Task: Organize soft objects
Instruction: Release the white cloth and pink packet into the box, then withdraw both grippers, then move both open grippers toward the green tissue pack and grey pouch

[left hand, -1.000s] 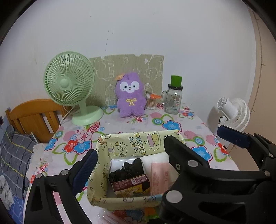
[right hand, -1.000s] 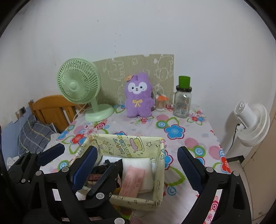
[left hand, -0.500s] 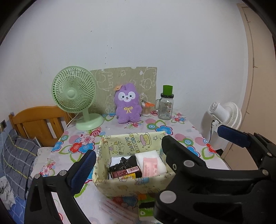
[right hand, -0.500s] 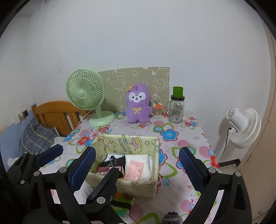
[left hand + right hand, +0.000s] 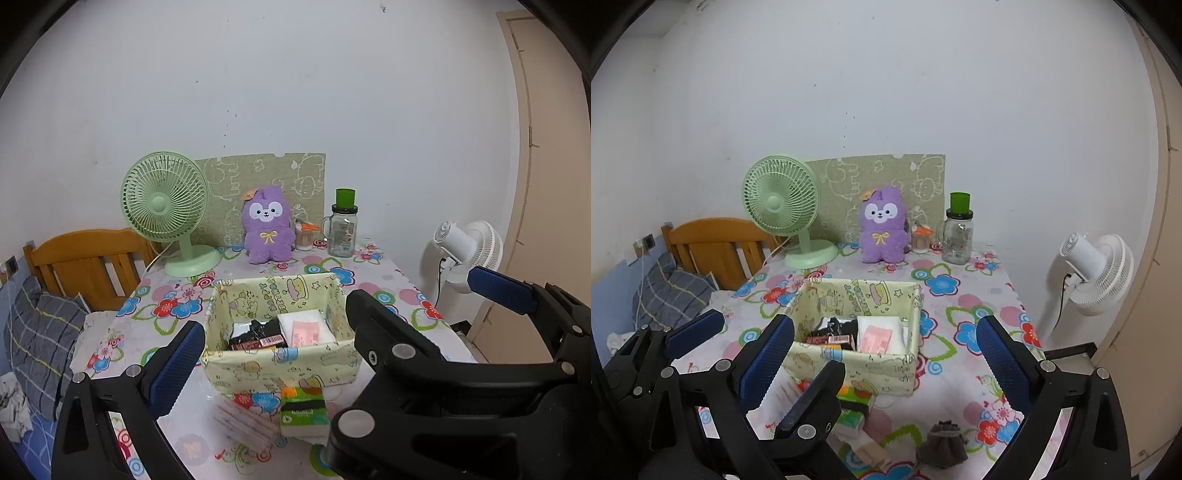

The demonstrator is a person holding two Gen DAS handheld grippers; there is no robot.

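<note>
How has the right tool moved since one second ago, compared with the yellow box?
Yes. The right tool has pulled back from the yellow box, which now looks smaller and farther off, with more tablecloth visible. Its jaws have just been opening, empty.

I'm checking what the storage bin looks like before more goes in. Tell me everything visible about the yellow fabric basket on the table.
The yellow fabric basket is a soft, open-topped rectangular bin printed with cartoon characters and "Happy Birthday" lettering. It stands upright mid-table on the floral tablecloth. Its walls look limp and slightly wrinkled. Inside lie a black item with a red barcoded label and a pink packet on white material. A green tissue pack lies by its near wall; contact unclear.
</note>
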